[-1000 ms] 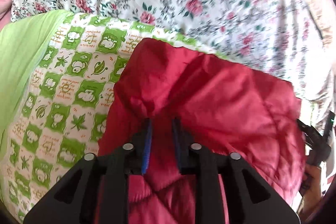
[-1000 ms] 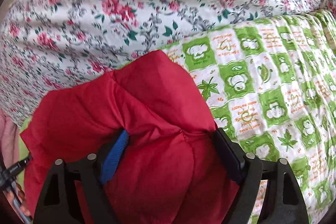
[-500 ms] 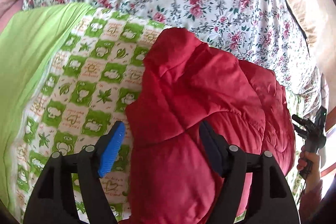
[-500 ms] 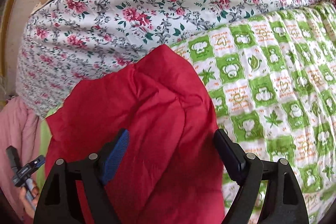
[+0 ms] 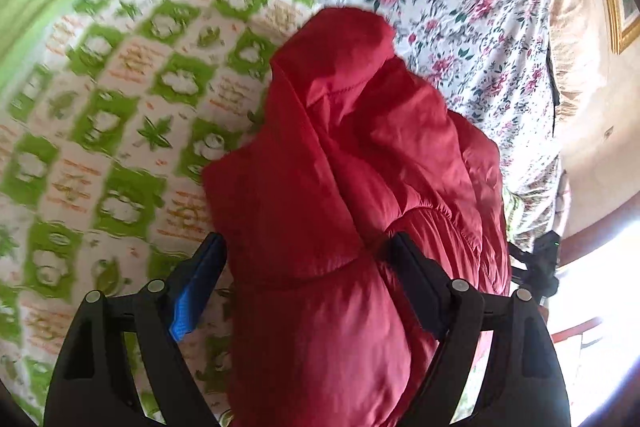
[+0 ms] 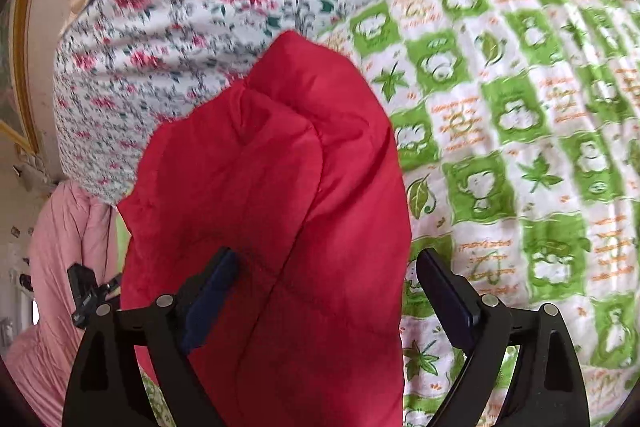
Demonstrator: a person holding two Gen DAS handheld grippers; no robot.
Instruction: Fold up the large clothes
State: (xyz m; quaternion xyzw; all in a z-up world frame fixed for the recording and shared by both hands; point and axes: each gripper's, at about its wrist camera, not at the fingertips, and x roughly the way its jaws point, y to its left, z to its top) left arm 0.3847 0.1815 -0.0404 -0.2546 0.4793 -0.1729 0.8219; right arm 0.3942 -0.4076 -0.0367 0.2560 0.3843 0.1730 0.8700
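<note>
Nearest in the left wrist view, the left tongs stand wide apart with nothing held; the red padded jacket bulges up between the two fingers, the blue-padded finger clear of the cloth on the left, the other finger at the jacket's right fold; in the right wrist view the right tongs are likewise spread wide and grip nothing, the jacket lying between and under the fingers; the jacket sits bunched in a heap on a green-and-white checked quilt on the bed; beyond it lies a floral sheet; a pink blanket hangs at the far left of the right view.
</note>
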